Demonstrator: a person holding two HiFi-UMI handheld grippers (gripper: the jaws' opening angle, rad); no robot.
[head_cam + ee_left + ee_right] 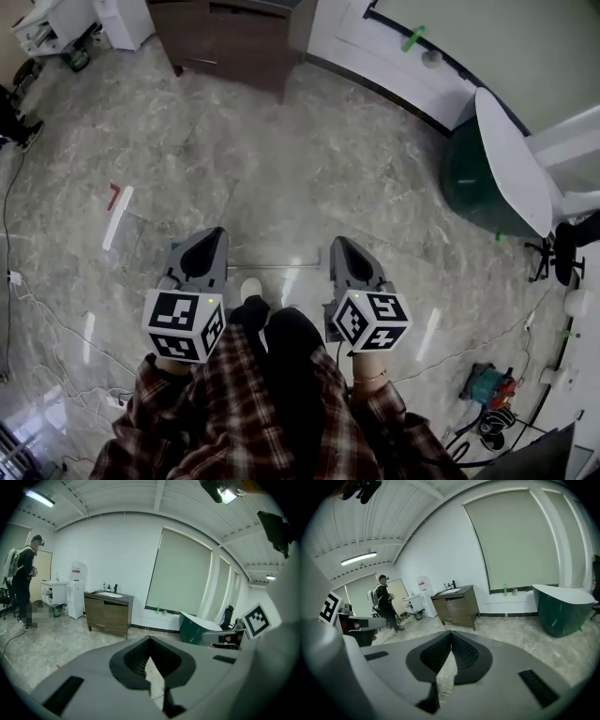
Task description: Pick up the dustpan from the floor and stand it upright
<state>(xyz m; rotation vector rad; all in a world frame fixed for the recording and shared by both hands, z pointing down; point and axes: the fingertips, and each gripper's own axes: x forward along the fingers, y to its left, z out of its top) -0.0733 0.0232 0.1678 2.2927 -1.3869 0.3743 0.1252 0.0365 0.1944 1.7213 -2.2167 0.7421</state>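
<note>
No dustpan is clearly recognisable in any view. A thin grey rod (pixel 277 267) lies on the marble floor between the two gripper tips; I cannot tell what it belongs to. My left gripper (pixel 214 232) is held out over the floor at the left, its jaws closed tip to tip with nothing between them (pixel 150 638). My right gripper (pixel 339 242) is level with it at the right, also shut and empty (pixel 451 632). Both point forward and somewhat down. The wearer's legs and a white shoe (pixel 250 289) are between them.
A brown cabinet (pixel 234 37) with a sink stands ahead against the wall. A dark green tub with a white lid (pixel 497 173) is at the right. Cables (pixel 28 300) trail at the left, tools and cords (pixel 487 386) at the right. A person with a backpack (pixel 23 588) stands further off.
</note>
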